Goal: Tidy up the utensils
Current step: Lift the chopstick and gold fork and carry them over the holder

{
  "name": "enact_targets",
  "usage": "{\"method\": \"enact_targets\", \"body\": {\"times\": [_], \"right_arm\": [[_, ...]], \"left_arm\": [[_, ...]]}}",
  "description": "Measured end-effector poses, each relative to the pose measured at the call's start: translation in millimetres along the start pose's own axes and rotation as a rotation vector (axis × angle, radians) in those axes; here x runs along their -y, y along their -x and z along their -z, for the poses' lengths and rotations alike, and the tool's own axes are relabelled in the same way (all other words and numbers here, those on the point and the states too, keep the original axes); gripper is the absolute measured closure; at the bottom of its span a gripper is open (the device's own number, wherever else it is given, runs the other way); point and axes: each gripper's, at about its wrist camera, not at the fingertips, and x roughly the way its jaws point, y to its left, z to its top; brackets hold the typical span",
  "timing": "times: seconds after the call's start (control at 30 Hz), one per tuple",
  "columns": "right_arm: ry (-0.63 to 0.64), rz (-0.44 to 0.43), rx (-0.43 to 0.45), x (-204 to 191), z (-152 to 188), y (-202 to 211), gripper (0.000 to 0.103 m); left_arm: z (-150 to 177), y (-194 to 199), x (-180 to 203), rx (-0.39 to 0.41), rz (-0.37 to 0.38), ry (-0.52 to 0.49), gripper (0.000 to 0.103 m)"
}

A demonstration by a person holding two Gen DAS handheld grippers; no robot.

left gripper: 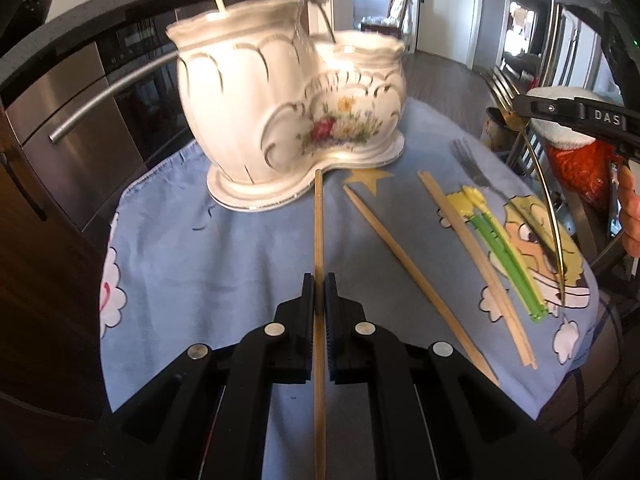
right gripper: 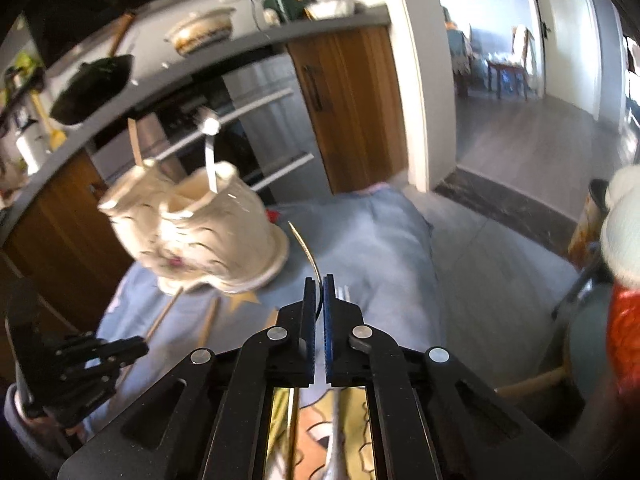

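I keep my left gripper (left gripper: 319, 280) pinched on a chopstick (left gripper: 319, 224) and my right gripper (right gripper: 319, 280) on a gold fork (right gripper: 310, 254), both aimed beyond the fingertips at the holder (left gripper: 280, 100).

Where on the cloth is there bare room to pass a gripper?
Bare cloth lies left of the held chopstick, below the ceramic holder. The right side is crowded: loose chopsticks, green utensil, fork.
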Motion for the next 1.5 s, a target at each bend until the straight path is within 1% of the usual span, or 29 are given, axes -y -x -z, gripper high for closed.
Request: {"method": "enact_targets", "body": {"times": [0.17,0.3,0.43,0.57,0.73,0.83,1.03,1.13,1.33,1.5], "right_arm": [[0.040,-0.036,0.086,-13.8,-1.1,30.3,0.100],[0.072,-0.056,0.158,-26.1,-5.2,51.7,0.100],[0.133,-0.031,0.251,-45.1,-14.2,62.3,0.100],[0.151,-0.039,0.285,-56.4,-25.7,64.8,0.100],[0.169,-0.058,0.321,-68.4,-41.3,66.3,0.100],[0.167,-0.072,0.344,-74.5,-53.3,65.3,0.100],[0.170,-0.085,0.399,-85.7,-82.5,62.2,0.100],[0.150,-0.097,0.409,-87.3,-99.0,54.2,0.100],[0.139,-0.106,0.395,-89.6,-122.7,37.4,0.100],[0.132,-0.112,0.429,-88.5,-137.1,35.8,0.100]], "left_arm": [[2.8,25.3,3.3,0.105,0.021,-0.018,0.098],[2.9,38.5,4.9,0.157,0.036,-0.017,0.098],[-0.6,50.7,4.9,0.221,0.041,-0.010,0.098],[-2.9,61.4,4.2,0.268,0.046,0.007,0.098],[-10.1,78.2,-3.6,0.370,0.046,0.035,0.098],[-22.8,88.4,-11.0,0.442,0.038,0.052,0.098],[-58.1,101.4,-27.7,0.548,0.036,0.073,0.098],[-78.4,102.8,-36.3,0.590,0.061,0.089,0.098],[-116.0,95.7,-46.7,0.648,0.037,0.083,0.098],[-142.5,84.0,-54.9,0.676,0.037,0.106,0.098]]}}
